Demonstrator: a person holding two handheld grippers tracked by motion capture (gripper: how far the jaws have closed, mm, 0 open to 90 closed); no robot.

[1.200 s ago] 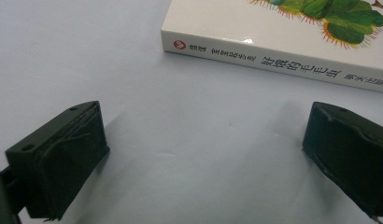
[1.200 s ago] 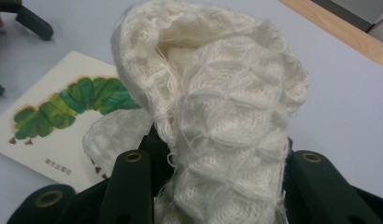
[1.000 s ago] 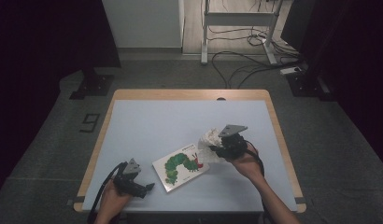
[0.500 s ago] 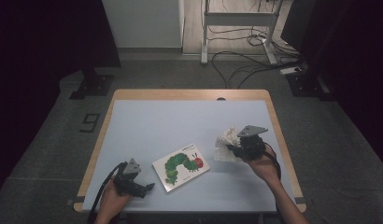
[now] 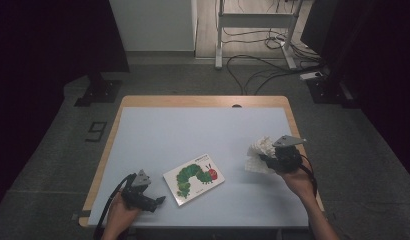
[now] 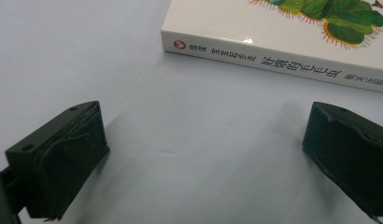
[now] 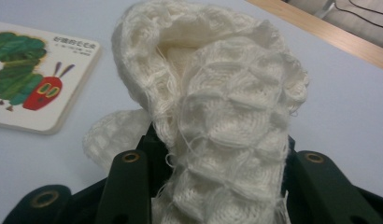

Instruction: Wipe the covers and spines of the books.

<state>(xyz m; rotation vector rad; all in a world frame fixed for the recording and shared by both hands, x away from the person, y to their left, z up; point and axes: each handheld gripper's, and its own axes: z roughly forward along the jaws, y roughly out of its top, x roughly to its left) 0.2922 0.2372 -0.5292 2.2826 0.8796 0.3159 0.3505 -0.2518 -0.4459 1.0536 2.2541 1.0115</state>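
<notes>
The right gripper (image 5: 267, 159) is clamped on a white knitted cloth (image 5: 258, 154): in the right gripper view the bunched cloth (image 7: 217, 116) fills the gap between the two black jaws and rises above them in a folded, hood-like shape, with a smaller lobe hanging to one side. In the high view this gripper and the cloth sit near the right edge of the table (image 5: 193, 125), roughly midway along that edge, with the cloth on the side of the gripper facing the table centre. The left gripper (image 5: 155, 202) has its jaws spread wide with nothing between them; in the left gripper view both pads stand apart over bare table surface (image 6: 189, 154). It rests near the front left corner of the table, held by the left hand (image 5: 124, 210). A picture book (image 5: 194, 178) with a green caterpillar on its cover lies flat near the front edge, slightly left of centre, turned at an angle to the table edges. Its spine (image 6: 273, 65) faces the left gripper, just beyond the open jaws and not touching them. The book is well apart from the cloth.
</notes>
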